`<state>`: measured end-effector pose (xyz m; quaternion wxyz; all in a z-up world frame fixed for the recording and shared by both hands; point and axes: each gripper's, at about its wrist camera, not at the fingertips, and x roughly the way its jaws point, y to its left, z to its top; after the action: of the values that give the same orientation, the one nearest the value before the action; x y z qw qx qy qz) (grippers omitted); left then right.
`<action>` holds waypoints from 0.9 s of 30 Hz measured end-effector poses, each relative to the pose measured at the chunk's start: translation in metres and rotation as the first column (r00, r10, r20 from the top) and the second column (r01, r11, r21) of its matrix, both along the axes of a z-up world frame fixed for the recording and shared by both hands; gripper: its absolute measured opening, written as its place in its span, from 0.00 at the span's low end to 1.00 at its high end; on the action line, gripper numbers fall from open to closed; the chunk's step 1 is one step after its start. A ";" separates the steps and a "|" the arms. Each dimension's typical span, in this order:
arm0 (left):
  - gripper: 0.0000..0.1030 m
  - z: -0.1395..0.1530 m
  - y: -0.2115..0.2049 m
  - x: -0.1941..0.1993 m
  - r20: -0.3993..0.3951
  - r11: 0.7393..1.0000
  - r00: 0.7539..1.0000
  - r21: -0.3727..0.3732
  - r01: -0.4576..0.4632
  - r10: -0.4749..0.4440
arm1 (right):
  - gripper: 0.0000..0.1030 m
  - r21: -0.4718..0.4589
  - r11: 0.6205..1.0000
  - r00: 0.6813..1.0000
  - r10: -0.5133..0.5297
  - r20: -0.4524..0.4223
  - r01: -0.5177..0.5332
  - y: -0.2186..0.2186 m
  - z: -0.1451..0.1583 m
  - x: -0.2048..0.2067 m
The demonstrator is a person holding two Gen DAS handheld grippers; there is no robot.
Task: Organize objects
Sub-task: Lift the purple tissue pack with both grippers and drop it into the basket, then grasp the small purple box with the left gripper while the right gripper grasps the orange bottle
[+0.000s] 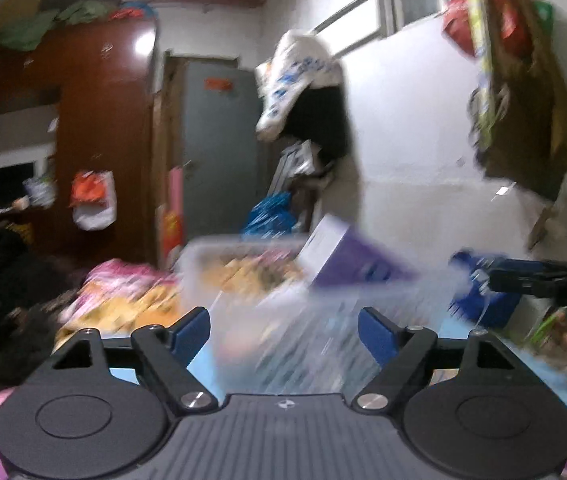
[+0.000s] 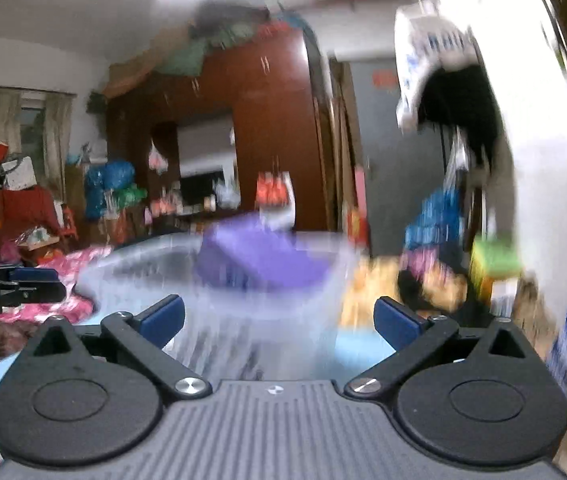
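A clear plastic bin point(image 1: 243, 280) stands just ahead on the bed, blurred by motion. A purple and white box point(image 1: 347, 256) leans inside it at the far right. My left gripper point(image 1: 283, 332) is open, its blue pads point(image 1: 189, 334) wide apart on either side of the bin's near wall and not pressing on it. In the right wrist view the same bin point(image 2: 211, 284) and purple box point(image 2: 259, 252) sit ahead. My right gripper point(image 2: 279, 320) is open too, with nothing held. Each gripper shows at the edge of the other's view: the right point(image 1: 495, 276), the left point(image 2: 43, 282).
Pink floral bedding point(image 1: 123, 292) lies left of the bin on a light blue sheet point(image 2: 359, 352). A blue packet point(image 1: 483, 304) and a green box point(image 2: 495, 260) sit to the right. Behind are a brown wardrobe point(image 1: 99, 120), a grey door point(image 1: 219, 152) and hanging bags point(image 1: 523, 80).
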<state>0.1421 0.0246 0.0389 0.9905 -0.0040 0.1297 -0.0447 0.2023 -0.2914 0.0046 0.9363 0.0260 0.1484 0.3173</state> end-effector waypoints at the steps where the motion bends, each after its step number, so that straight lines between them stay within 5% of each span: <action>1: 0.82 -0.009 0.003 -0.005 -0.026 1.000 0.999 0.006 -0.024 0.024 | 1.00 -0.014 1.000 0.999 0.002 -0.041 -0.002 0.002 -0.007 0.004; 4: 0.82 -0.027 0.015 -0.005 -0.102 0.997 0.993 -0.053 -0.062 0.056 | 1.00 -0.015 0.999 0.987 0.043 -0.156 -0.046 0.011 -0.026 0.013; 7: 0.82 -0.043 0.027 0.004 -0.165 0.990 0.986 -0.134 -0.049 0.026 | 0.94 -0.041 0.997 0.983 0.051 -0.176 -0.059 0.022 -0.031 0.021; 11: 0.82 -0.052 0.018 0.013 -0.197 0.994 0.979 -0.087 -0.072 0.054 | 0.87 -0.085 0.995 0.988 0.042 -0.151 -0.055 0.031 -0.033 0.015; 17: 0.81 -0.057 0.013 0.024 -0.245 0.994 0.967 -0.060 -0.091 0.073 | 0.53 -0.170 0.985 0.992 -0.001 -0.129 -0.021 0.042 -0.038 0.007; 20: 0.61 -0.061 0.010 0.031 -0.300 0.993 0.949 -0.044 -0.110 0.092 | 0.50 -0.171 0.985 0.993 -0.017 -0.117 -0.003 0.040 -0.041 0.002; 21: 0.46 -0.063 0.011 0.033 -0.318 0.992 0.943 -0.048 -0.119 0.098 | 0.50 -0.169 0.986 0.994 -0.016 -0.112 -0.003 0.039 -0.041 0.001; 27: 0.45 -0.063 0.019 0.019 -0.255 0.990 0.964 -0.096 -0.105 0.077 | 0.46 -0.054 0.998 1.000 -0.028 0.013 0.029 0.023 -0.041 -0.019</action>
<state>0.1614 0.0432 -0.0237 0.9656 -0.0696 0.2507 -0.0052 0.1828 -0.2684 -0.0366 0.9419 0.0010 0.1509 0.3000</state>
